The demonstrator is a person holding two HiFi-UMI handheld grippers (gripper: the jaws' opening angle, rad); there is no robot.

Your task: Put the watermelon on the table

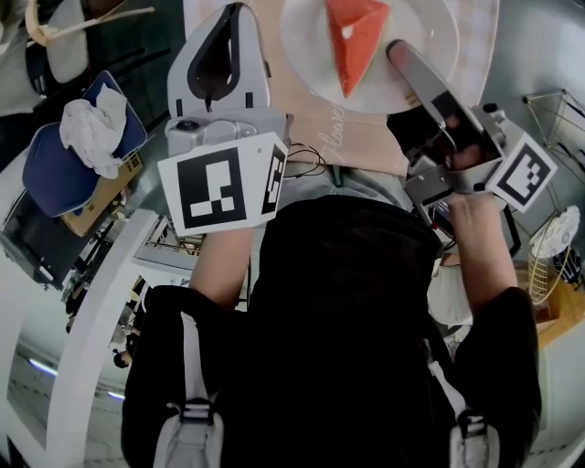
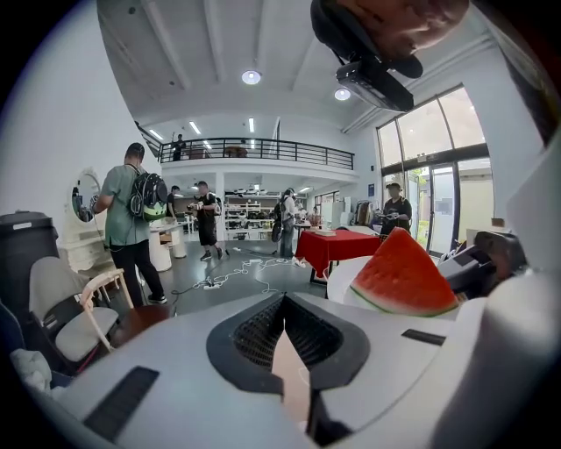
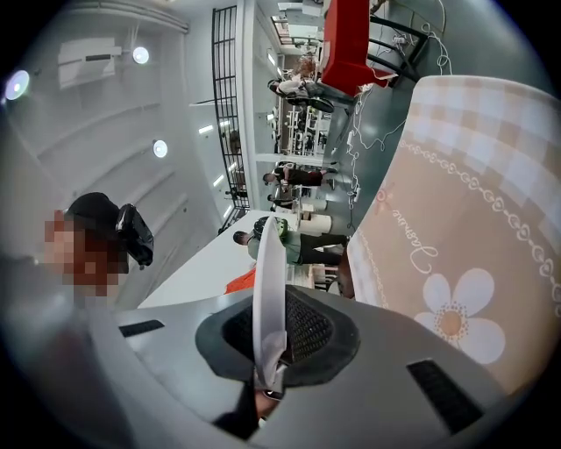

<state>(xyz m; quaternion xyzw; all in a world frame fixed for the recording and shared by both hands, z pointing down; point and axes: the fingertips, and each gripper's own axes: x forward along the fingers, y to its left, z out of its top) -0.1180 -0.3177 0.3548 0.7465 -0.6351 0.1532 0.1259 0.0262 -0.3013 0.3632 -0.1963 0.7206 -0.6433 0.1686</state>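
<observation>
Surroundings: a blue chair with a crumpled white rag on the left, a wire basket on the right. Further back in the room, people stand about and there is a red-draped table. Nothing lies between plate and table.

Table is covered by a beige checked tablecloth with a printed daisy and script.

Watermelon: triangular wedge, red flesh, pale green rind. It lies on a smooth round white plate over the table. Room shows between plate and cloth in the right gripper view, so the plate seems clear of the cloth.

Right hand-held gripper: clamped on the plate's rim. Left hand-held gripper: beside the plate's far rim, tips together, gripping nothing.
</observation>
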